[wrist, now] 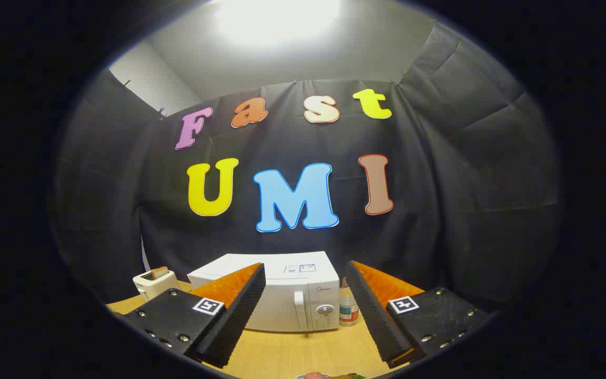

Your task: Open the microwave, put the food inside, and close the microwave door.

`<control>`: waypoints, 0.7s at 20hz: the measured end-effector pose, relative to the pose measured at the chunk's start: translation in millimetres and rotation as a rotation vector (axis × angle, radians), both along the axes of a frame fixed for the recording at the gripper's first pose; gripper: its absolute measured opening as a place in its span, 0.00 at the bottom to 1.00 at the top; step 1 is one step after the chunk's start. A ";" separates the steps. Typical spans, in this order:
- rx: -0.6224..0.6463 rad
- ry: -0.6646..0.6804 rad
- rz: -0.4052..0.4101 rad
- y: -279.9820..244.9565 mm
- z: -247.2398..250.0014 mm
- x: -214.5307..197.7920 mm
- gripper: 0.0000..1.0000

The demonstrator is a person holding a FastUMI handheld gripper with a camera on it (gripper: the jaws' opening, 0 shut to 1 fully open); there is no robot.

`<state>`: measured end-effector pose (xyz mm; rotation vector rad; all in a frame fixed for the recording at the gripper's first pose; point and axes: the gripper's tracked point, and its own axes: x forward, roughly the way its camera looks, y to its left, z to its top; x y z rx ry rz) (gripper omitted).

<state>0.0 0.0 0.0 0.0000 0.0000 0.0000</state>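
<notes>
1. White boxy microwave [287, 295] sat door shut on the wooden table [292, 355], beyond the fingers.
2. Black-and-orange gripper [303, 295] hung spread wide, holding nothing.
3. Far left stood a white toaster [155, 281]; a small bottle [349, 308] stood right of the microwave.

The tongs [303, 310] hang open above the light wooden surface [292, 352], fingers spread wide with nothing between them. Beyond them stands a white box-shaped microwave [295, 295], door closed. A white toaster [154, 283] sits to its left, a small clear bottle [349, 310] just right.
</notes>
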 end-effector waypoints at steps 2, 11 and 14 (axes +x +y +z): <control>0.001 0.002 0.001 1.6 1.7 1.5 0.98; -0.026 -0.018 0.035 20.6 2.6 15.4 0.98; -0.025 -0.009 0.041 23.0 -1.2 20.6 0.98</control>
